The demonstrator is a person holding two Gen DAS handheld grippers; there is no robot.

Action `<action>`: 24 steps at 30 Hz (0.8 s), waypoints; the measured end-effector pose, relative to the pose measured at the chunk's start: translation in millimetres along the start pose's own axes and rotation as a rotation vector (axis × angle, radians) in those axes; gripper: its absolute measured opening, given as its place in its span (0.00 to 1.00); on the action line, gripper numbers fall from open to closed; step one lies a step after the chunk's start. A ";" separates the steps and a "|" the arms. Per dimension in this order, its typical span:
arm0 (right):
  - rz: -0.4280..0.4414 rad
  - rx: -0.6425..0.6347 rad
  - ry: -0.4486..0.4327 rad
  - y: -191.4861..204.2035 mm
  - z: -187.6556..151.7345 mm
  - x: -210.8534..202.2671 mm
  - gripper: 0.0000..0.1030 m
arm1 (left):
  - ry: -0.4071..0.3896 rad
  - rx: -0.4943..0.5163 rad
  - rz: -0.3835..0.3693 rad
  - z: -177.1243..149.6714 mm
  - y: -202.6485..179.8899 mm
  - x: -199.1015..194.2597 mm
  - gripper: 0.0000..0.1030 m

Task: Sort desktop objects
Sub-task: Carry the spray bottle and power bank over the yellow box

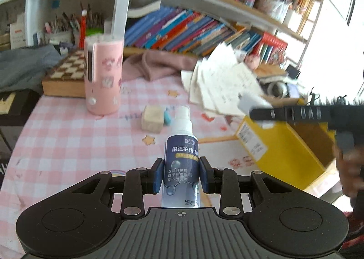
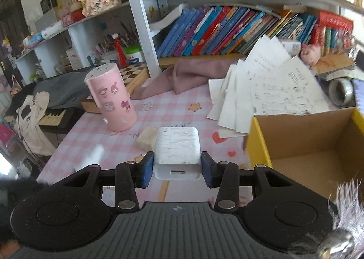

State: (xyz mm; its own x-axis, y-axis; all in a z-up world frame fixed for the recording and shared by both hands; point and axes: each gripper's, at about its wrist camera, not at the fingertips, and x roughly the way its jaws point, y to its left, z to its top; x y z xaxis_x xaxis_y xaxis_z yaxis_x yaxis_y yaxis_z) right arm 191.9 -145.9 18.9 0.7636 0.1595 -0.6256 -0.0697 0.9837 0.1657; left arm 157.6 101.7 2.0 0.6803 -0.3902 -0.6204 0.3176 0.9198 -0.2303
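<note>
My left gripper [image 1: 181, 175] is shut on a small spray bottle [image 1: 180, 156] with a dark blue label and white nozzle, held upright above the pink checked desk [image 1: 68, 140]. My right gripper [image 2: 177, 165] is shut on a white USB charger block [image 2: 177, 150], its port facing the camera. The right gripper also shows from the side in the left wrist view as a black bar [image 1: 295, 114] above the yellow cardboard box [image 1: 284, 145]. That open box [image 2: 314, 145] lies just right of the charger in the right wrist view.
A pink cylinder with stickers [image 2: 111, 100] stands at the left of the desk. A beige block [image 2: 146, 137] lies near the middle. Loose papers [image 2: 268, 90], a pink cloth [image 2: 182, 77], a chessboard box [image 1: 66, 75] and tape rolls [image 2: 341, 90] crowd the back, under bookshelves [image 2: 227, 29].
</note>
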 end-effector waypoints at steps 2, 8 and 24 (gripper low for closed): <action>-0.025 -0.015 -0.015 1.2 -9.7 -17.8 0.39 | -0.009 -0.006 -0.018 -0.9 -2.6 -9.1 0.30; -0.090 0.007 -0.033 0.6 -46.7 -60.7 0.39 | -0.023 0.015 -0.083 -9.9 -17.1 -29.5 0.30; -0.236 0.146 -0.074 -11.2 -104.4 -134.5 0.39 | -0.016 0.121 -0.227 -31.3 -56.4 -48.0 0.30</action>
State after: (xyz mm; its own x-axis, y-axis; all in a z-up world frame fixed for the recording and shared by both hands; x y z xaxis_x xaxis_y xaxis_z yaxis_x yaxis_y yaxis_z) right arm 23.0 -169.7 21.6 0.7928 -0.0844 -0.6036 0.2049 0.9696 0.1336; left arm 86.4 69.8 21.3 0.5927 -0.5879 -0.5506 0.5395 0.7973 -0.2706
